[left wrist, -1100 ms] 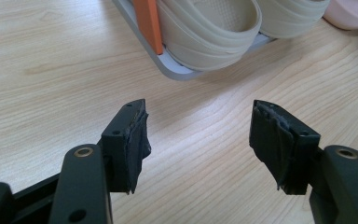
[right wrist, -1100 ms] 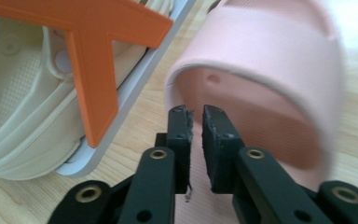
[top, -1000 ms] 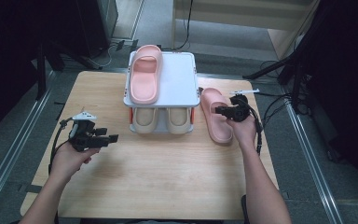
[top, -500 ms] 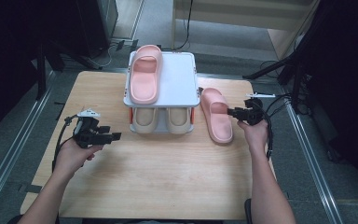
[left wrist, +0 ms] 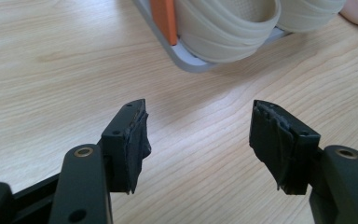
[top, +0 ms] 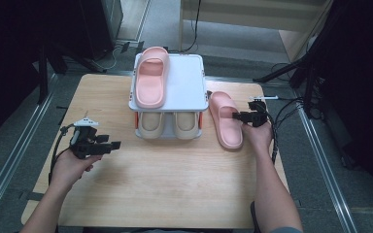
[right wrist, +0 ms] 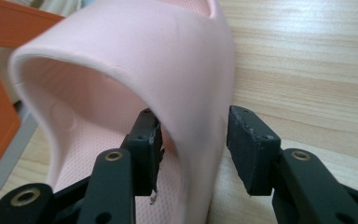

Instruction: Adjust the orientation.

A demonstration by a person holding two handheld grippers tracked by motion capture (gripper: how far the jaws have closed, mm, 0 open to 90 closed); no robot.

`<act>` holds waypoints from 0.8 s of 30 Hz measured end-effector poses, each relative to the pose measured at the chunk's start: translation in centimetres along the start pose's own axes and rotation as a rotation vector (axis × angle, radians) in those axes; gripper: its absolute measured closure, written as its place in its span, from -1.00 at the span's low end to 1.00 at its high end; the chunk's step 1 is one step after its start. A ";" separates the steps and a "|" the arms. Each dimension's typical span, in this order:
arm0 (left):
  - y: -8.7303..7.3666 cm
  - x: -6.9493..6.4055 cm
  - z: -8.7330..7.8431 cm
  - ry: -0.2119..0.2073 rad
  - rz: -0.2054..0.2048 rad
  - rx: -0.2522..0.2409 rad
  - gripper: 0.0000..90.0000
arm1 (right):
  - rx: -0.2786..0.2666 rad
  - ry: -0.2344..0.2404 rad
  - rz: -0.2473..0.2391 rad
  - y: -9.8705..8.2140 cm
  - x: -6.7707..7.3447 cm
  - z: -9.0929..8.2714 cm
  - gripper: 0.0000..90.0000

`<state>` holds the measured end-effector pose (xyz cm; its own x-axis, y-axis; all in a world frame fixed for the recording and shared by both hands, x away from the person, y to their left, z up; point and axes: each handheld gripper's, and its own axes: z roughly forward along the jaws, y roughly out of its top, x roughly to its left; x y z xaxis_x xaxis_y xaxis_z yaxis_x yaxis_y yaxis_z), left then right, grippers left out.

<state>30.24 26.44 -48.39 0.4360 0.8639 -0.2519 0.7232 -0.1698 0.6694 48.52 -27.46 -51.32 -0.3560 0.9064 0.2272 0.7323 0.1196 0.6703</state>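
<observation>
Pink slipper (top: 226,121): one-piece moulded slide, matte pale pink, wide strap arching over the front, open heel. It lies sole down on the tabletop (top: 175,194), just right of the shoe rack (top: 194,77), lengthwise along the rack's side. In the right gripper view the strap's edge is thick and rounded, and the footbed (right wrist: 107,186) under it carries a fine dotted texture.

Right gripper (top: 240,116): held at the slipper's right side, pointing left across it. Its jaws have just been opening, with the right-hand side of the strap between them. One jaw sits inside the slipper, under the strap; the other sits outside it, over the tabletop. A gap shows between the outer pad and the strap wall. The inner pad is close against the strap; contact there cannot be told. Jaws apart, not clamped.

Left gripper (top: 111,144): held above the left part of the tabletop, well apart from the rack. Jaws wide apart, with bare wood between them.

Other items: a second pink slipper (top: 151,77) lies on the rack's white top shelf, at its left side. A pair of beige slippers (top: 167,124) sits on the lower shelf, rounded ends facing the person. Orange posts (left wrist: 164,18) join the rack's shelves.
</observation>
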 end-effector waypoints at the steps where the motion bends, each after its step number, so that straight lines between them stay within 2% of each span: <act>1: -0.1 0.1 -0.1 0.002 -0.008 -0.004 -0.18 | 0.007 -0.003 0.002 0.0 0.0 0.3 0.26; 9: -0.6 0.4 -0.6 0.016 -0.022 -0.005 -0.18 | -0.002 -0.010 0.033 0.3 0.0 1.0 0.33; 13: -0.6 0.4 -0.5 0.014 -0.019 -0.004 -0.18 | 0.001 -0.025 0.047 0.4 -0.1 0.8 0.53; 16: -0.6 0.3 -0.4 0.012 -0.018 0.000 -0.17 | -0.007 -0.063 0.027 0.6 0.2 0.5 0.69; 18: -0.6 0.3 -0.4 0.012 -0.018 0.001 -0.17 | -0.004 -0.047 0.052 0.7 0.1 0.5 0.72; 24: -0.6 0.3 -0.4 0.009 -0.018 0.003 -0.17 | -0.001 -0.055 0.049 0.9 0.3 0.3 0.79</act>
<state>29.77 27.00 -48.62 0.4179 0.8713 -0.2572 0.7323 -0.1555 0.6630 49.22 -27.02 -50.85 -0.2872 0.9320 0.2211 0.7478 0.0740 0.6598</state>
